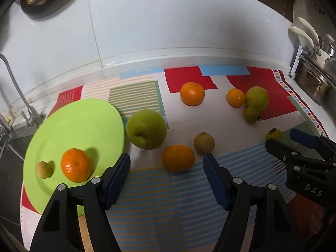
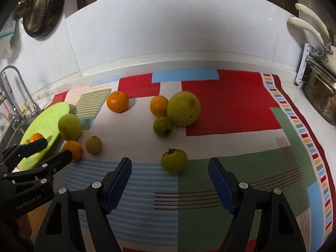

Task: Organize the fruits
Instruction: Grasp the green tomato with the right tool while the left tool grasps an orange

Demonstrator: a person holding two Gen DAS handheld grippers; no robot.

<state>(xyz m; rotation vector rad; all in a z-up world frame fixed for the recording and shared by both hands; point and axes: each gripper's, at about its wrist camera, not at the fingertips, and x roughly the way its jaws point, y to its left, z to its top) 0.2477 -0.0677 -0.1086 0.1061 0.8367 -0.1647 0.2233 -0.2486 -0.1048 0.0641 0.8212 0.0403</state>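
Observation:
A lime green plate at the left holds an orange and a small pale fruit. My left gripper is open, and a loose orange lies on the cloth just past its fingertips, untouched. A green apple and a pale round fruit flank that orange. My right gripper is open too, with a green persimmon just ahead between its tips, pads clear of it. Farther back lie two oranges, a big yellow-green fruit and a small green one.
A patterned cloth covers the counter, which meets a white tiled wall behind. A tap and sink sit at the far left beyond the plate. Steel pots with cream handles stand at the right edge. A colander hangs on the wall.

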